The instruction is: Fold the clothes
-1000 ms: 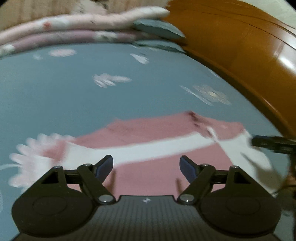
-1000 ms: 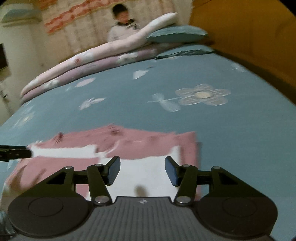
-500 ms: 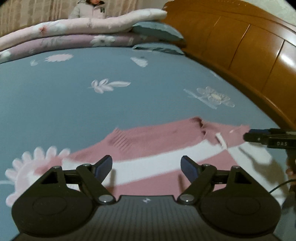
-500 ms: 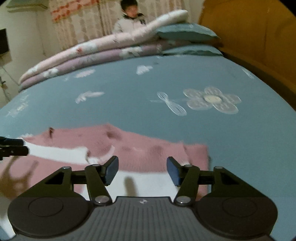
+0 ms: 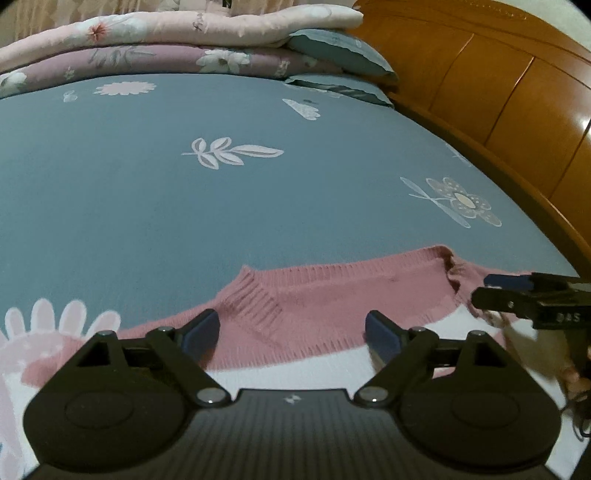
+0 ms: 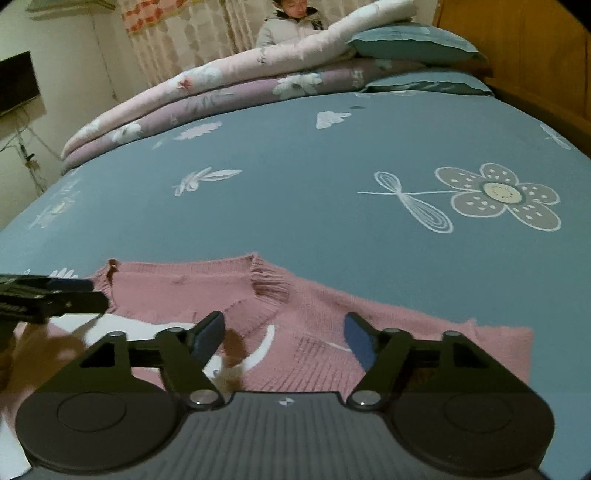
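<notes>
Lying flat near the near edge of the bed, the pink-and-white knit sweater (image 5: 332,306) spreads across the blue flower-print bedsheet (image 5: 184,192), its ribbed neckline toward the far side. The left gripper (image 5: 291,332) hangs over the sweater's pink part, its jaws wide apart and just opened further, with nothing pinched between the blue pads. The right gripper (image 6: 282,338) hangs over the other half of the sweater (image 6: 303,317), jaws likewise spread and just opened wider, pads clear of the knit. Each gripper's tip shows at the side edge of the other's view. Along the far edge of the bed lie folded floral quilts (image 6: 221,88) and blue pillows (image 6: 413,42); a wooden headboard (image 5: 498,92) runs down the right side. A person (image 6: 291,22) sits beyond the quilts.
</notes>
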`<action>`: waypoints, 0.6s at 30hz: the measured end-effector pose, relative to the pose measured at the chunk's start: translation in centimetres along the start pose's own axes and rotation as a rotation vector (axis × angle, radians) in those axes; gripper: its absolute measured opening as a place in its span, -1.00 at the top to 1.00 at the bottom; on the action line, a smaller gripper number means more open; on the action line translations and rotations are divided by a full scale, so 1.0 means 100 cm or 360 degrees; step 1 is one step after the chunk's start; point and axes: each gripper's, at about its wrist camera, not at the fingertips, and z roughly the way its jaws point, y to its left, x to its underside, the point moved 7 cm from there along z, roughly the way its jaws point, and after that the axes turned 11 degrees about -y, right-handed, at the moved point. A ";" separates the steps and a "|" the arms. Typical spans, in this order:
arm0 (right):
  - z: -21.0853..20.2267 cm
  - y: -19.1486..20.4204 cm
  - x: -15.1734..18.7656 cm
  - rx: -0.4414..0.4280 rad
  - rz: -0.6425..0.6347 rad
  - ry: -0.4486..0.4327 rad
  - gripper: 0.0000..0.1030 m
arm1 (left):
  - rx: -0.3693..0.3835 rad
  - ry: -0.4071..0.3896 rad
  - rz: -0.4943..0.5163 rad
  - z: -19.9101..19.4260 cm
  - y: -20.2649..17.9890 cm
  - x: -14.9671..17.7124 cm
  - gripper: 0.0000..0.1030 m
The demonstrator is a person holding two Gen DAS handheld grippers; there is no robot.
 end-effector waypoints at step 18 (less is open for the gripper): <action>-0.130 0.009 0.052 0.0217 0.0084 0.0000 -0.76 | -0.0035 0.0067 0.0013 -0.109 -0.047 0.029 -0.74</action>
